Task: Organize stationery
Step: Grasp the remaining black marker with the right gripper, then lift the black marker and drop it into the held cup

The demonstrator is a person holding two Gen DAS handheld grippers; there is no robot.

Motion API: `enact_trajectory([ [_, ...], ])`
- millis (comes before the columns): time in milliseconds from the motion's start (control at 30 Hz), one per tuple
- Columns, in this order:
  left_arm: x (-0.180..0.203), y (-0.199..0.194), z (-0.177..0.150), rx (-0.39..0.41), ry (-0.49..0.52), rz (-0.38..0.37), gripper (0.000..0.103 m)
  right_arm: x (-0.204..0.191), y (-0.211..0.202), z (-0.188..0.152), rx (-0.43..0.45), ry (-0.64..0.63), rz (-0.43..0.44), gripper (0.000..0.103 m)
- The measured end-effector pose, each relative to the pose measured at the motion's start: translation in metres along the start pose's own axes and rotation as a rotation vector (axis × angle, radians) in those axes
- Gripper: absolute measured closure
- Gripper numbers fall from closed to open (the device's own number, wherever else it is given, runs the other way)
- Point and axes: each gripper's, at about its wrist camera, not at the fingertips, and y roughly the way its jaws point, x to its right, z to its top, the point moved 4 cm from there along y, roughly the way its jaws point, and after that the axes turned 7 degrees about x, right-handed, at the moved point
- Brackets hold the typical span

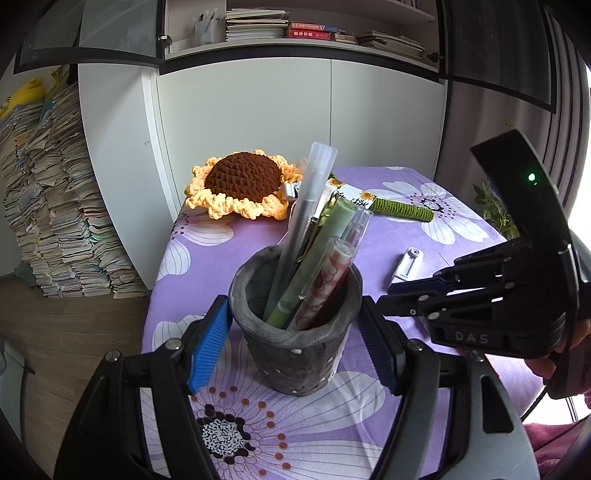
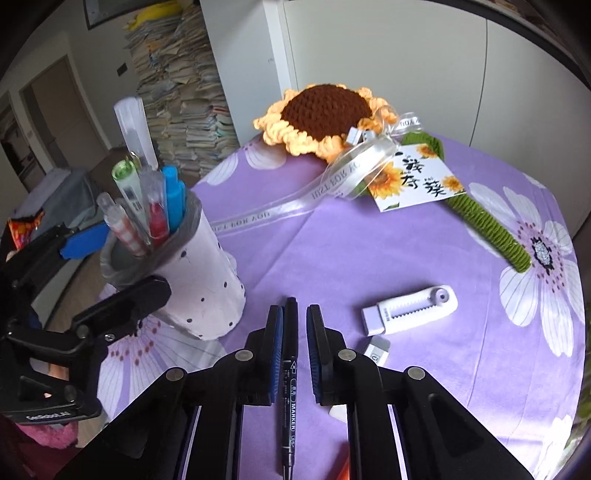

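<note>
Black marker [image 2: 289, 363] between parted right claw [image 2: 294, 317]

Home study: bookshelf [image 1: 325, 29] above white cabinets [image 1: 295, 118], paper stacks [image 1: 55, 203] on wood floor [image 1: 66, 332], floral-clothed counter [image 2: 369, 240].

white cabinet doors [image 1: 295, 110] below a book-filled shelf [image 1: 295, 29]; tall stacked paper pile [image 1: 55, 203] on wooden plank floor [image 1: 66, 332].

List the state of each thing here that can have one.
Pen holder: upright, full of pens, between the open left gripper fingers.
Black marker: flat on the cloth, between the open right gripper fingers, not clamped.
Correction tape: lying flat.
Crochet sunflower: lying down.
</note>
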Motion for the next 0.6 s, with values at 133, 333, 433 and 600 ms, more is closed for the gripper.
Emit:
enact_trajectory([
  [133, 0.000, 0.000, 0.000, 0.000, 0.002, -0.002, 0.033, 0.001, 0.012, -0.004, -0.030, 0.007, -0.012, 0.089],
  [333, -0.001, 0.001, 0.001, 0.003, -0.001, -0.007, 0.033, -0.006, 0.021, -0.011, -0.074, -0.006, 0.012, 0.089],
  [433, -0.002, 0.001, 0.001, 0.003, -0.001, -0.009, 0.033, -0.006, 0.029, -0.015, -0.101, 0.001, 0.003, 0.088],
  [600, -0.002, 0.001, 0.001, 0.004, -0.003, -0.010, 0.033, -0.008, 0.032, -0.014, -0.100, -0.037, -0.017, 0.088],
])
